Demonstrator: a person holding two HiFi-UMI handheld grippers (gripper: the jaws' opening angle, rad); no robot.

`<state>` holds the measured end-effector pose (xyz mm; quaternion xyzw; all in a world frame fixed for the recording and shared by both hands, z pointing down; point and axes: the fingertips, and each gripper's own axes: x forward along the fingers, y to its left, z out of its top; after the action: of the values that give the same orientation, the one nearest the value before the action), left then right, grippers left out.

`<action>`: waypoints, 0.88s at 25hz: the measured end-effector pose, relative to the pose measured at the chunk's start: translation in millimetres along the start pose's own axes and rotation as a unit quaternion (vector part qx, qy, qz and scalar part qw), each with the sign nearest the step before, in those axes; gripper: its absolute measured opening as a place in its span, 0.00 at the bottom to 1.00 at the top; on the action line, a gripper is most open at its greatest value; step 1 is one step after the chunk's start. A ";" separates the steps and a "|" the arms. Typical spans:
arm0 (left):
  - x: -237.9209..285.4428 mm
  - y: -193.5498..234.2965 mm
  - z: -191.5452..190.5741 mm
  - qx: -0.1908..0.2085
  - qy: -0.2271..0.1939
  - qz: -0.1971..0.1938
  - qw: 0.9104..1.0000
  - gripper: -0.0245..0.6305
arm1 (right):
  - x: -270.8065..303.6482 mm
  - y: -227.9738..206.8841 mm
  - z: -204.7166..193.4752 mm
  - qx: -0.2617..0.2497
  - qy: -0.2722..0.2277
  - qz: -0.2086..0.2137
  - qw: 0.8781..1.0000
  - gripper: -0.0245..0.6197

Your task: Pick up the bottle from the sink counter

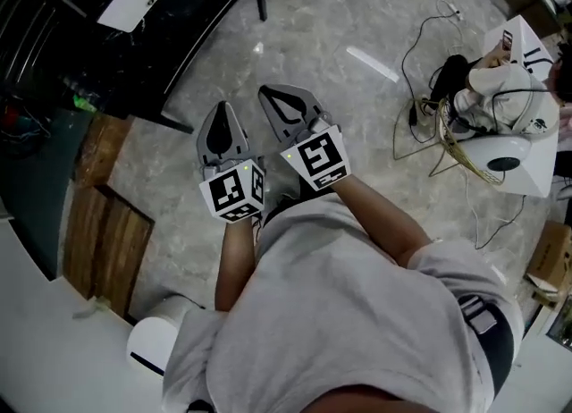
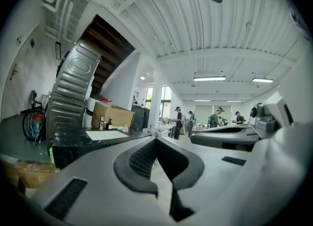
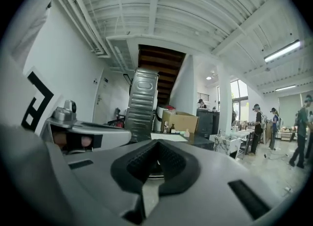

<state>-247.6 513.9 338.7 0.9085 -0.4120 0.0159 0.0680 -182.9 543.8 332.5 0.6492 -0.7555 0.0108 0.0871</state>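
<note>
My left gripper point(image 1: 220, 109) and right gripper point(image 1: 266, 92) are held side by side at waist height over the marble floor, pointing forward. Both are shut with nothing between the jaws. In the left gripper view the left gripper point(image 2: 156, 140) aims at a dark counter point(image 2: 93, 143) some way off. On that counter stand small bottles point(image 2: 102, 122) next to a white sheet point(image 2: 104, 134). From the right gripper point(image 3: 156, 143) the same bottles point(image 3: 171, 129) show on the counter point(image 3: 200, 141), far from both grippers.
A cardboard box point(image 2: 115, 116) and a tall ribbed metal casing point(image 2: 71, 95) stand by the counter. In the head view, cables and white gear point(image 1: 496, 139) lie on the floor at right, with wooden boards point(image 1: 103, 232) and a white bin point(image 1: 157, 343) at left. Several people stand far off.
</note>
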 end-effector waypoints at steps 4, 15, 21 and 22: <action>23.3 -13.1 -4.0 -0.001 0.005 -0.018 1.000 0.06 | 11.0 -28.8 -1.8 0.008 -0.002 -0.018 1.000 0.05; 154.0 -5.8 10.2 0.004 0.002 -0.011 1.000 0.06 | 100.0 -126.2 9.3 0.020 -0.020 -0.010 1.000 0.05; 236.6 -1.3 13.2 0.007 0.014 0.012 1.000 0.06 | 162.9 -186.3 4.8 0.014 -0.009 0.022 1.000 0.05; 247.8 -1.2 12.8 0.011 0.017 0.014 1.000 0.06 | 170.8 -194.8 0.3 0.014 -0.006 0.026 1.000 0.05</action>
<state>-83.5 328.0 346.9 0.9028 -0.4236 0.0370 0.0646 -15.8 346.0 338.2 0.6305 -0.7725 0.0198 0.0726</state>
